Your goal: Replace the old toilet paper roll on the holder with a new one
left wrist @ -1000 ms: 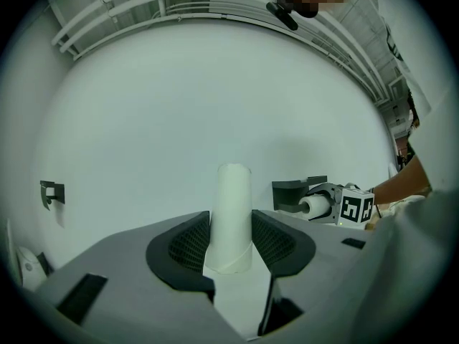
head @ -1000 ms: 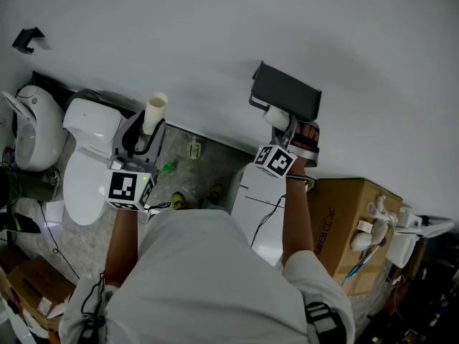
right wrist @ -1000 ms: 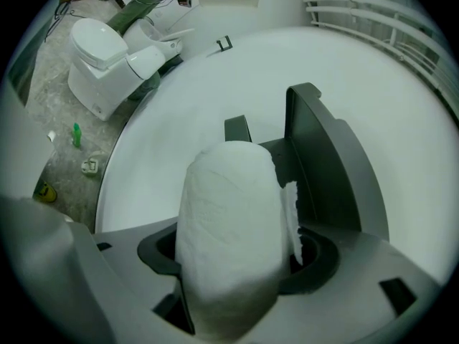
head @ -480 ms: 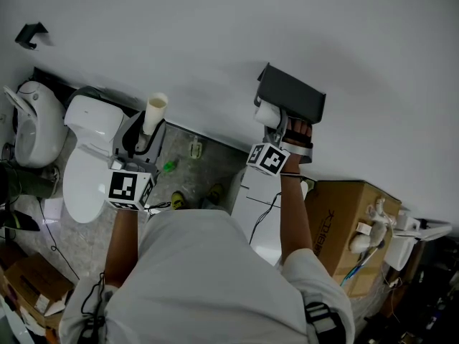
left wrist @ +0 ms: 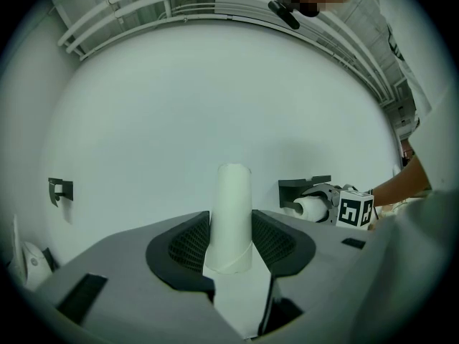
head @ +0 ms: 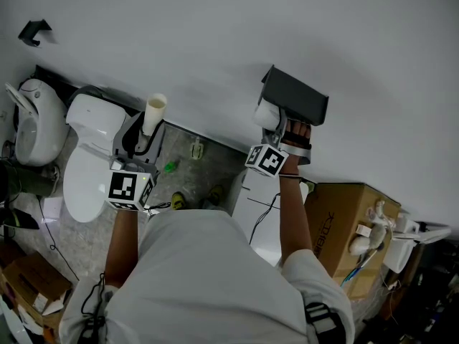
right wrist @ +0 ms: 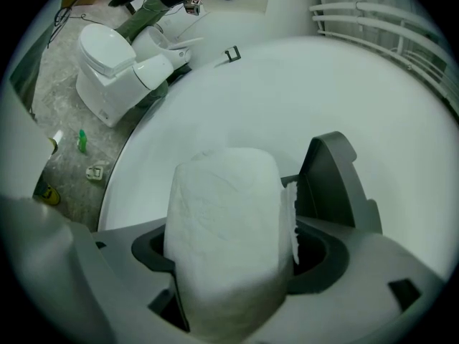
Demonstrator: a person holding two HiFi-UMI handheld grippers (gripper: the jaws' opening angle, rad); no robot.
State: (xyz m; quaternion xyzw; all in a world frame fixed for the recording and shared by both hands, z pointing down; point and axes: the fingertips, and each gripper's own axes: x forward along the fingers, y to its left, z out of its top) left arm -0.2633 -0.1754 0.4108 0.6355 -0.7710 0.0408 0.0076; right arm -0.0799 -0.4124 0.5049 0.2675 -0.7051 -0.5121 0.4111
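The right gripper's (right wrist: 233, 260) fingers (right wrist: 320, 253) are wide apart and have just been opening. The new roll (right wrist: 222, 221) sits between them. It fills most of the space, but there is a dark gap between it and the finger on the right side, so they do not squeeze it. Just past the fingers, up and to the right, is the dark holder (right wrist: 333, 185) on the white wall (right wrist: 287, 92), and the roll's far end is right next to it. The left gripper's (left wrist: 231, 255) fingers (left wrist: 185, 246) are closed on the old tube (left wrist: 232, 199). The tube stands straight up between them, and its top pokes out well above them. Far off to the right of these fingers you can see the holder and the roll. Since a second ago, the right gripper and the roll have slid a little to the left under the holder in the head view. The left gripper and the tube have stayed in the same spot.
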